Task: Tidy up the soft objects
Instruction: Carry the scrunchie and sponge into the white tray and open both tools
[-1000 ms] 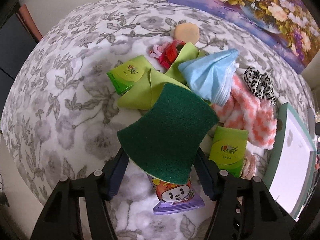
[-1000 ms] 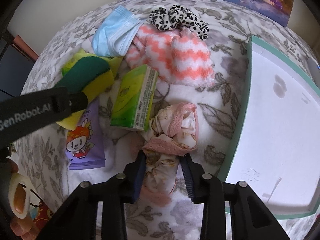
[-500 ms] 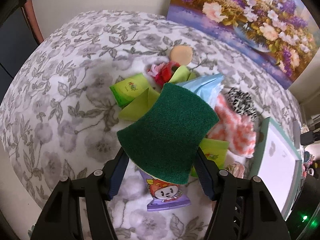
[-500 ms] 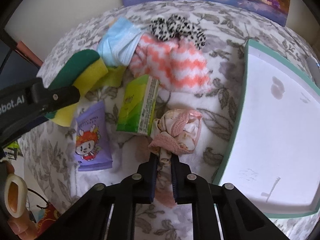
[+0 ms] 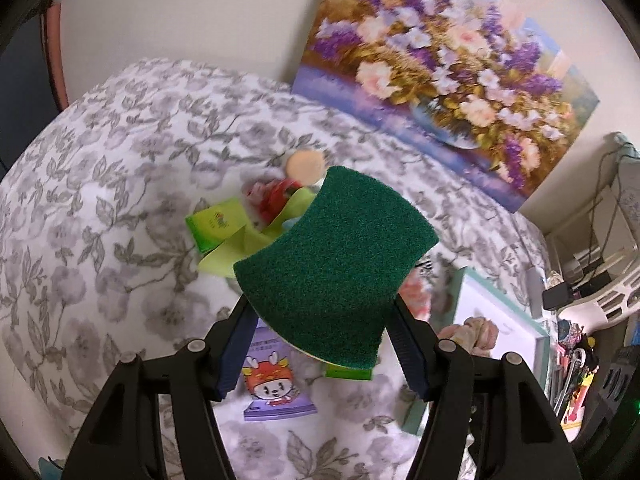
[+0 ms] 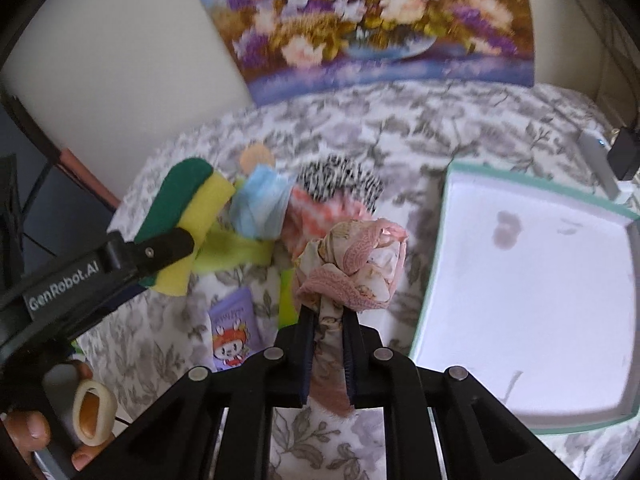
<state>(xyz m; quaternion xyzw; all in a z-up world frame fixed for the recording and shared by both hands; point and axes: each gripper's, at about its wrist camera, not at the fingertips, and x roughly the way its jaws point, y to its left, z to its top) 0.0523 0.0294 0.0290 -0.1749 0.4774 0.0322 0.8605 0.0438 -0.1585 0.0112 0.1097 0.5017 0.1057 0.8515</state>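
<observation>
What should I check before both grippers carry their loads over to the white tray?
1. Left gripper shut on the green sponge: ok.
2. Right gripper shut on the pink floral scrunchie: ok.
3. Both loads lifted off the bedspread: ok.
4. White tray floor free of objects: ok; only faint marks show.
5. Scrunchie tail hanging below the right gripper clears the tray wall: cannot tell.
6. Room between the two grippers for both to reach the tray together: cannot tell.

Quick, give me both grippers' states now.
Left gripper: shut on the sponge, lifted off the bed.
Right gripper: shut on the floral scrunchie, lifted beside the box.
</observation>
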